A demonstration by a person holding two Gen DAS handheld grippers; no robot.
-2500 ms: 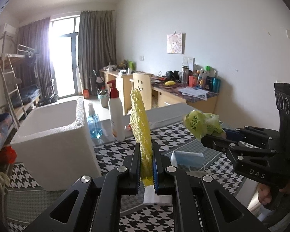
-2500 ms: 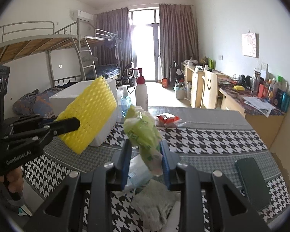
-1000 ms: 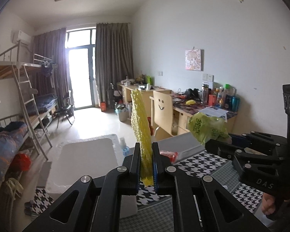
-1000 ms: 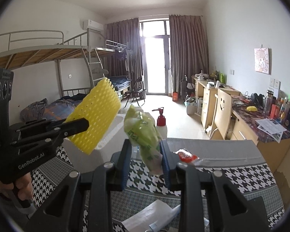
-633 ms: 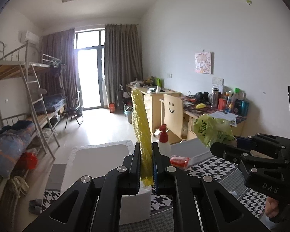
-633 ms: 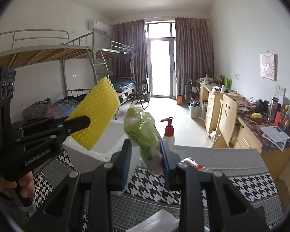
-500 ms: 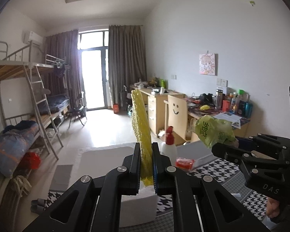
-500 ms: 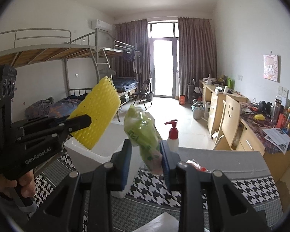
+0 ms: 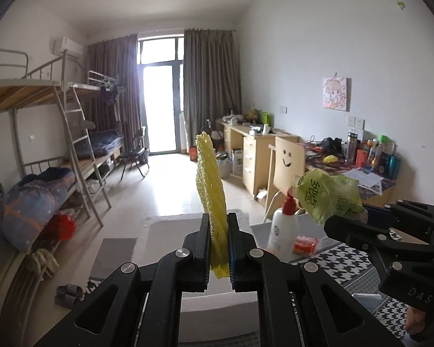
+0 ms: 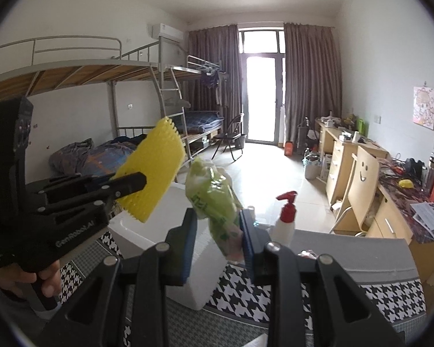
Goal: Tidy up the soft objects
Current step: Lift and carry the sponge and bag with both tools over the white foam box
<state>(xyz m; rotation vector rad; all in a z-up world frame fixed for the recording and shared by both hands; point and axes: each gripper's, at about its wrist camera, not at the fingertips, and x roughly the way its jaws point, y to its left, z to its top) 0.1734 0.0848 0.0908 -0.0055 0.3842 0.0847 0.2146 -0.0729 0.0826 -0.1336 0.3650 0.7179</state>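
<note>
Both hands are loaded and up in the air over the table (image 10: 347, 248). The left gripper (image 9: 219, 248) is clamped tight on a yellow sponge (image 9: 211, 190), which stands edge-on and upright between its fingers. The right gripper (image 10: 217, 231) is closed on a green plastic bag (image 10: 214, 199), crumpled and sticking up past the fingertips.

The target looks to be the white foam box (image 10: 188, 266), sitting at about 6 o'clock under both grippers in the right wrist view, its open top facing up. From the left wrist view the box (image 9: 170, 231) lies straight ahead and below the sponge, with a white pump bottle (image 9: 283, 231) just beside its right wall at 4 o'clock and a small red packet (image 9: 305, 244) next to that.

To do this well, I'd say: bring each item down over the middle of the opening before letting go. The bag is light and may cling to a finger pad or drift, so lower it inside the rim first. The sponge is squeezed thin and will spring back on release. Keep the right hand wide of that pump bottle; it looks easy to tip.
</note>
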